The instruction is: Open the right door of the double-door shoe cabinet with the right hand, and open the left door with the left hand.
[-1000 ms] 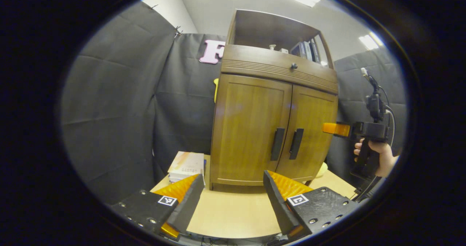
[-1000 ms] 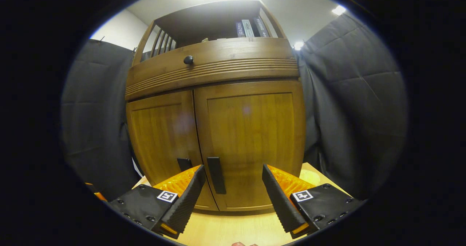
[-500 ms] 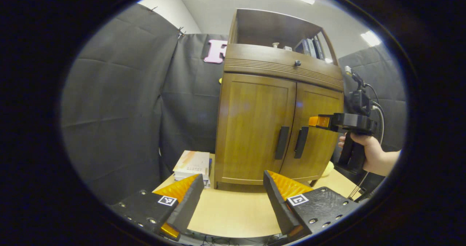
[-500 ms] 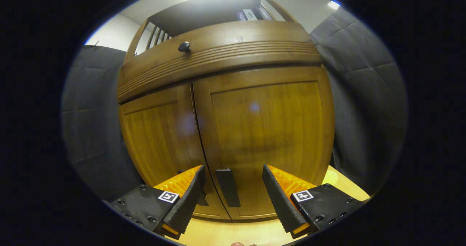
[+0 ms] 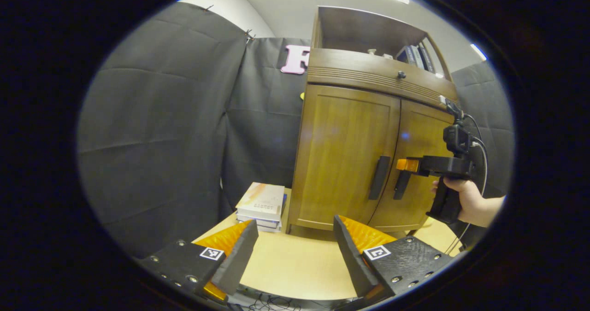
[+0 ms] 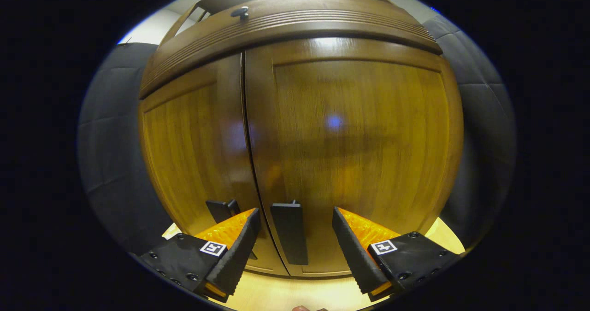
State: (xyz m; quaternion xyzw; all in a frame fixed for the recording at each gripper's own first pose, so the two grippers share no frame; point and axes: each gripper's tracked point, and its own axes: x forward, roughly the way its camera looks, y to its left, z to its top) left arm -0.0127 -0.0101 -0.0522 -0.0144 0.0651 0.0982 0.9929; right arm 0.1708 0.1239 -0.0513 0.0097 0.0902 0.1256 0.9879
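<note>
Both doors are shut; the upright right door handle is framed between the right claw's spread fingers.

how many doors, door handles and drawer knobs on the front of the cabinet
doors: 2 (left door, right door)
door handles: 2 (left handle, right handle)
drawer knobs: 1 (drawer knob)
total: 5

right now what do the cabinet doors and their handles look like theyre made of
Doors: wood or wood veneer, going by the vertical grain; the light glare suggests a glossy varnish. Handles: matte black bars with no grain or shine, so painted metal or plastic; I cannot tell which.
</note>
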